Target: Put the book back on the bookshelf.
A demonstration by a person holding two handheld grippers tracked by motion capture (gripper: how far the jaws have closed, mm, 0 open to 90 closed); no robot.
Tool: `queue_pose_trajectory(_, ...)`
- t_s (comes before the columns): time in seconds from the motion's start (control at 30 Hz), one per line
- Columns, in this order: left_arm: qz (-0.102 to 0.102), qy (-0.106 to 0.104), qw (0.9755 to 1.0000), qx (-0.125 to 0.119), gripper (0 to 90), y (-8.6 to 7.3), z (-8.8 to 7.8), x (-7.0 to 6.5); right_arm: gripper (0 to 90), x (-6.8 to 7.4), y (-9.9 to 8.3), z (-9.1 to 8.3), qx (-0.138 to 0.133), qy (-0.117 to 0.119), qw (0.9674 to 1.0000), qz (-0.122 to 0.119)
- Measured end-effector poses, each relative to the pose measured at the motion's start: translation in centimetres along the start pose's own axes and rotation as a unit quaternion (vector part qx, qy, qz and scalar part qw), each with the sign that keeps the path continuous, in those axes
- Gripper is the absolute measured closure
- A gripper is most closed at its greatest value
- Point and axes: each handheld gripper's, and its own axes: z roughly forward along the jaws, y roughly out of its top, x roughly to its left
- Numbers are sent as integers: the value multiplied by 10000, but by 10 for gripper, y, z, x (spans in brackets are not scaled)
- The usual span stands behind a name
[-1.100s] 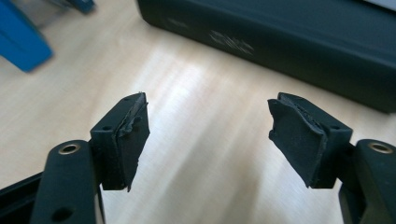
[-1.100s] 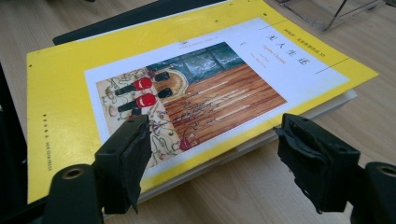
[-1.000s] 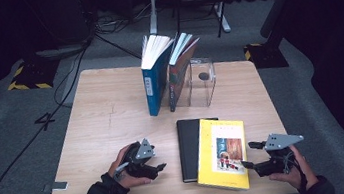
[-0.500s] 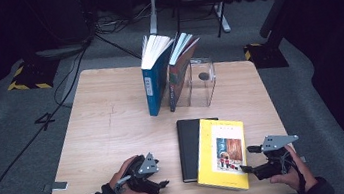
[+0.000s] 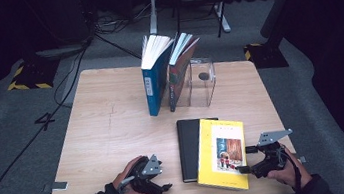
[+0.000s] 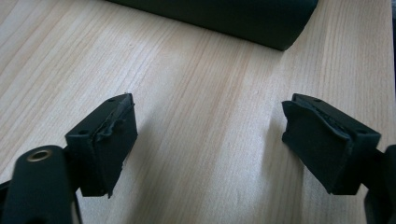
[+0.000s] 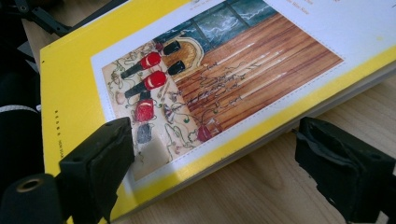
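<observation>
The right tool (image 5: 248, 167) has just been spreading its jaws and now stands released at the near right edge of the yellow book (image 5: 222, 154), one pad over the cover and the other out over the surface (image 5: 109, 130), neither pressing. The left tool (image 5: 164, 187) has likewise just been widening and holds nothing, with bare wood between its pads (image 6: 112, 140) and the black book (image 5: 189, 145) just ahead. The yellow book lies flat, partly overlapping the black one, in the place it had a second ago, so I judge a grasp on its edge is about to begin rather than a lift under way.
</observation>
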Motion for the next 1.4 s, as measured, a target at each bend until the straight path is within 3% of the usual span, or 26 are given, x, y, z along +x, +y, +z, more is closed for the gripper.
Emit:
queue_pose_trajectory(0.2, 8, 26, 10000, 7, 150, 3, 3, 3, 127, 6, 4, -2, -1, -155, 9994, -305)
queue_pose_trajectory(0.43, 9, 29, 10000, 8, 150, 4, 3, 4, 161, 10, 7, -5, -72, -252, 9984, -503)
queue_pose_trajectory(0.53, 3, 37, 10000, 12, 150, 4, 4, 5, 195, 11, 13, -8, -206, -332, 9975, -588)
queue_pose_trajectory(0.73, 0, 40, 10000, -4, 150, 5, 4, 6, 231, 7, 24, -7, -357, -252, 9970, -644)
queue_pose_trajectory(0.9, 1, 35, 10000, -11, 150, 5, 5, 6, 253, 3, 34, 7, -219, -6, 9975, -674)
queue_pose_trajectory(0.93, 2, 36, 10000, -12, 150, 5, 5, 7, 279, 1, 39, 14, -161, 113, 9976, -667)
queue_pose_trajectory(1.13, -33, 48, 10000, 6, 153, 4, 4, 7, 436, -2, 51, 23, -170, 290, 9970, -697)
queue_pose_trajectory(1.27, -66, 83, 9999, -6, 158, 4, 4, 11, 595, -9, 48, 23, -227, 481, 9976, -434)
queue_pose_trajectory(1.4, -93, 92, 9999, -18, 158, 3, 3, 13, 656, -8, 46, 22, -314, 424, 9977, -434)
